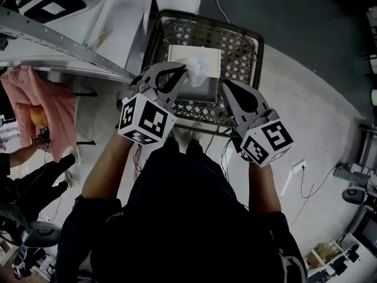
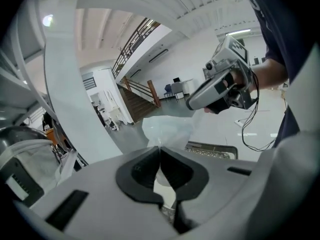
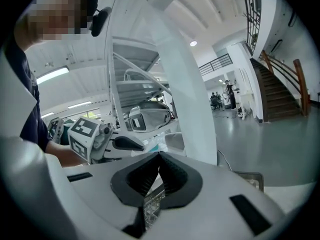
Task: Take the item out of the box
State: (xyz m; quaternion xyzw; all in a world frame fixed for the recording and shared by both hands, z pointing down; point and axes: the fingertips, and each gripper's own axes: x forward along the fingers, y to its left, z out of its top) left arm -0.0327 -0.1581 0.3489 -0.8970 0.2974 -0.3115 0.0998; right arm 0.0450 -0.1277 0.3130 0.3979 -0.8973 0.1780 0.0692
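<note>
A white box (image 1: pixel 177 56) lies in a black wire basket (image 1: pixel 244 46) on the floor in the head view. My left gripper (image 1: pixel 184 69) is shut on a crumpled clear plastic bag (image 1: pixel 198 71) and holds it just above the box. In the left gripper view the bag (image 2: pixel 167 128) bulges past the closed tips of that gripper (image 2: pixel 160 148). My right gripper (image 1: pixel 225 87) hovers at the box's right edge, shut, with nothing between its jaws. The right gripper view shows its tips (image 3: pixel 160 154) together, and the left gripper (image 3: pixel 100 139) and the bag (image 3: pixel 154 145) beyond.
A metal shelf rack (image 1: pixel 59 46) stands at the left with a pink cloth (image 1: pixel 41 99) beside it. Cables (image 1: pixel 306 181) trail over the pale floor at the right. A white post (image 3: pixel 190 84) rises close behind the basket. The person's legs stand right at the basket's near rim.
</note>
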